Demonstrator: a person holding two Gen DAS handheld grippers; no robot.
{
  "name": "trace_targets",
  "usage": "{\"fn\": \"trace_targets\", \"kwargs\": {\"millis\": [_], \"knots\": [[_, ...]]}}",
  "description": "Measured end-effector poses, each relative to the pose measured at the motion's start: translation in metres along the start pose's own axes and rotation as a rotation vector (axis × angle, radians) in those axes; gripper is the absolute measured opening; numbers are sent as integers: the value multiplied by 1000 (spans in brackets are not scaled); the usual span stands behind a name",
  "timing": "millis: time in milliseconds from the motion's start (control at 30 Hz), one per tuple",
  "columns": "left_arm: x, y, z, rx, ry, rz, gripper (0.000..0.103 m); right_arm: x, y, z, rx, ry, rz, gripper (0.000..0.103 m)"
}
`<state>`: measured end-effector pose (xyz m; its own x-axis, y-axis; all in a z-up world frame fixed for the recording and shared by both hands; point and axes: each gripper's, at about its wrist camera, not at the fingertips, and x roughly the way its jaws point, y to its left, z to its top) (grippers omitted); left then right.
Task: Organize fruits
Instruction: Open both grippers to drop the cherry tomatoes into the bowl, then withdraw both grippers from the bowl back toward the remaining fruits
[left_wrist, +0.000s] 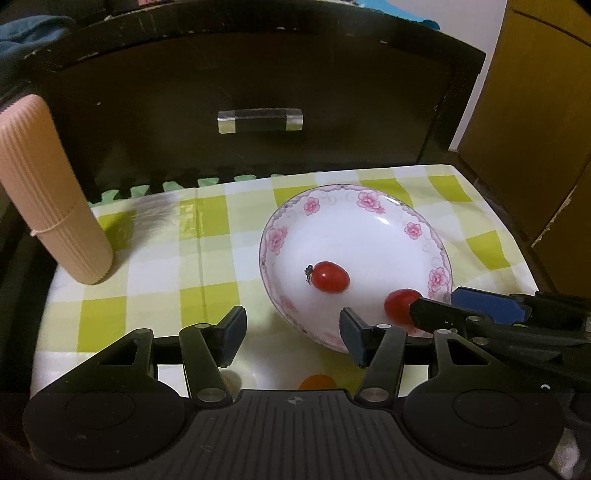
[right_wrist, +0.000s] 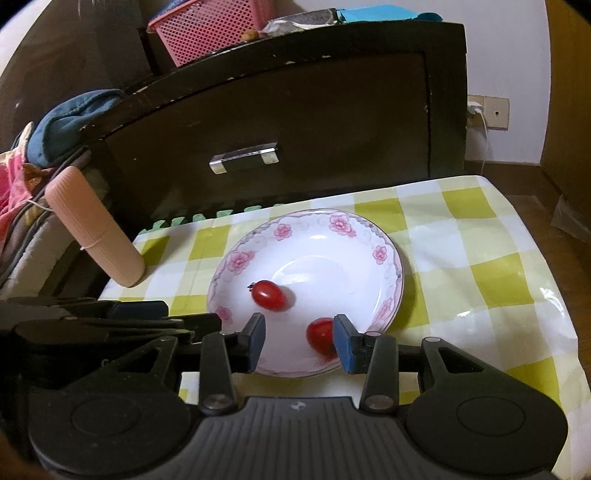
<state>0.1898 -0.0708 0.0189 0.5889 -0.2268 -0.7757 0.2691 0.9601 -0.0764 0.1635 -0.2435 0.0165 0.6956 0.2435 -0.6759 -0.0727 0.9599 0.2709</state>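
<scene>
Both grippers spread apart and empty: right gripper (right_wrist: 299, 341) over the floral plate's (right_wrist: 369, 229) 6 o'clock rim with one red cherry tomato (right_wrist: 320, 335) against its right pad, second tomato (right_wrist: 269, 294) at 10 o'clock of it, left gripper (left_wrist: 293, 338) alongside above an orange fruit (left_wrist: 317, 382).

Glossy ceramic plate (right_wrist: 369, 236) on shiny plastic tablecloth (right_wrist: 480, 258).

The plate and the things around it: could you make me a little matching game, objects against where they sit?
Things:
1. tomato with stem
2. second red tomato
3. pink ribbed tube
4. orange fruit

Places:
A. between the right gripper's open jaws
B. on the cloth, below the left gripper
C. mid-plate
D. left of the plate

Pairs: 1-C, 2-A, 3-D, 4-B
</scene>
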Motion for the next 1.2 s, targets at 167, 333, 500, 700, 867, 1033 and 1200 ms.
{"fn": "trace_targets", "kwargs": {"millis": [167,333,500,700,867,1033,1200], "knots": [[-11,2,-7,-3,-7,0,64,-11,7,-5,-6,-2,14,39],[-23,5,-17,-5,-11,4,64,-20,15,-12,-17,2,23,39],[-34,7,-26,-12,4,7,64,-30,22,-19,-27,5,36,39],[-50,10,-39,-5,11,15,64,-42,30,-31,-34,20,63,39],[-60,14,-53,-9,28,24,64,-49,38,-40,-54,40,84,39],[-70,19,-68,-2,45,31,64,-54,47,-52,-70,66,106,39],[-81,25,-82,-8,60,30,64,-61,57,-64,-83,87,131,39]]}}
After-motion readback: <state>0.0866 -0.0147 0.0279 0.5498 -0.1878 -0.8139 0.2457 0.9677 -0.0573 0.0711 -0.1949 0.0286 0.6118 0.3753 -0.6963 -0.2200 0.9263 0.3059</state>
